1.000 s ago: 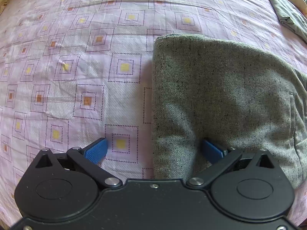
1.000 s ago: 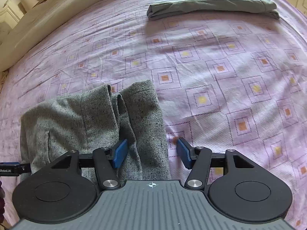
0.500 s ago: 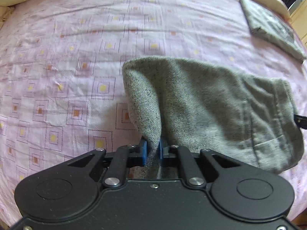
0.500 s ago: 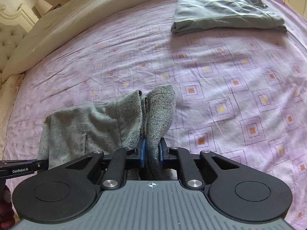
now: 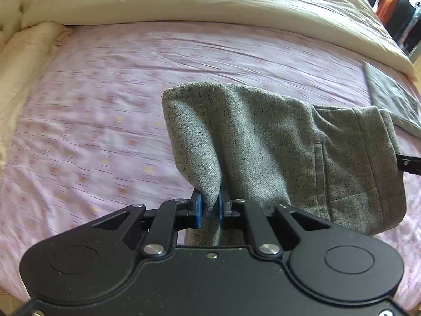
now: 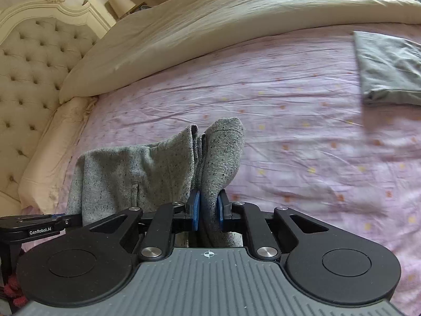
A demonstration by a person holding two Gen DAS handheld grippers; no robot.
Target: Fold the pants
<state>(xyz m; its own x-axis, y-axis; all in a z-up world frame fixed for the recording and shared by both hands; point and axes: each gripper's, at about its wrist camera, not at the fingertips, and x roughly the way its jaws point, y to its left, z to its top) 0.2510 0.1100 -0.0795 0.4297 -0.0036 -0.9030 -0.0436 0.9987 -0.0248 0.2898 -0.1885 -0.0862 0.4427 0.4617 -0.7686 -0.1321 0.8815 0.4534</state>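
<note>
The folded grey speckled pants [image 5: 263, 142] hang lifted above the pink patterned bed sheet [image 5: 92, 121]. My left gripper [image 5: 210, 208] is shut on their near left corner, blue pads pressing the cloth. In the right wrist view the same pants [image 6: 147, 173] droop leftward, and my right gripper [image 6: 209, 210] is shut on the right corner of the bundle. The left gripper's black body [image 6: 31, 226] shows at the left edge of the right wrist view. The lower part of the pants is hidden behind the gripper bodies.
A second folded grey garment [image 6: 389, 71] lies on the sheet at the far right, also seen as a garment [image 5: 392, 100] in the left wrist view. A cream duvet [image 6: 223, 15] is bunched along the far side. A tufted headboard [image 6: 34, 60] stands at the left.
Both grippers went from open around the pants' near edge to shut on it, then rose with the cloth. The pants left the sheet and the views tilted up toward the duvet and headboard.
</note>
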